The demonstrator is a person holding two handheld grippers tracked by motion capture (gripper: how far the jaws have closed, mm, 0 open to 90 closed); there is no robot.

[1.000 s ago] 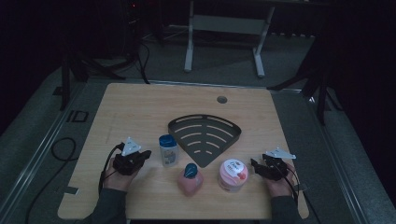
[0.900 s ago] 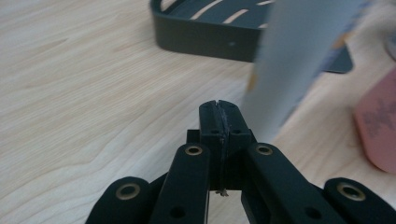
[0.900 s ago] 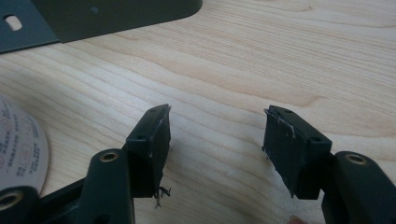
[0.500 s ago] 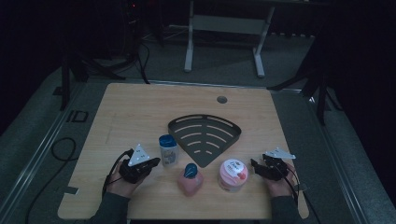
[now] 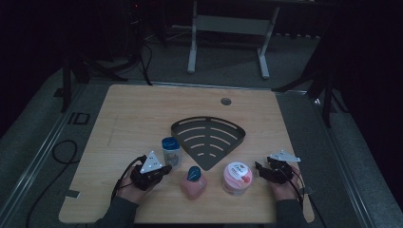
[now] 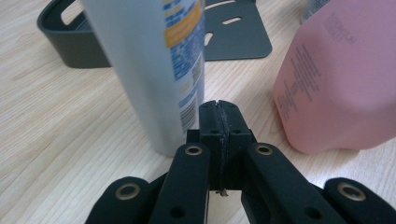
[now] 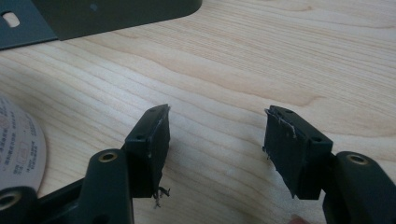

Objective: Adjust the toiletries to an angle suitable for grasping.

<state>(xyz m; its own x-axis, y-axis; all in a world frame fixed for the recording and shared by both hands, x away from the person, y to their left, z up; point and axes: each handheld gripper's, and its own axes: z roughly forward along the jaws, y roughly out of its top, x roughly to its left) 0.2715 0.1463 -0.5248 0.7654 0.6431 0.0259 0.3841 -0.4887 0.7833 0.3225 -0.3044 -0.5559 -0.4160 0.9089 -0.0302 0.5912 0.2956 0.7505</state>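
A white bottle with a blue cap [image 5: 170, 151] stands near the table's front, left of a dark fan-shaped slotted rack [image 5: 209, 137]. My left gripper [image 5: 166, 169] lies low just in front of this bottle, shut with nothing between its jaws. In the left gripper view its tips [image 6: 218, 105] sit right beside the bottle's base [image 6: 149, 70], and a pink bottle [image 6: 336, 84] stands to the right. The pink bottle [image 5: 193, 183] has a teal cap. A round pink-lidded jar [image 5: 236, 177] stands left of my right gripper [image 5: 257, 166], which is open and empty [image 7: 217, 121] over bare wood.
The rack's wall [image 6: 70, 42] rises behind the white bottle, and its corner [image 7: 116, 14] lies ahead of the right gripper. A round hole [image 5: 225, 101] marks the far part of the table. Cables trail off the front left edge.
My left gripper has slid to the right, closer to the blue-capped bottle. The right gripper and the objects have stayed put.
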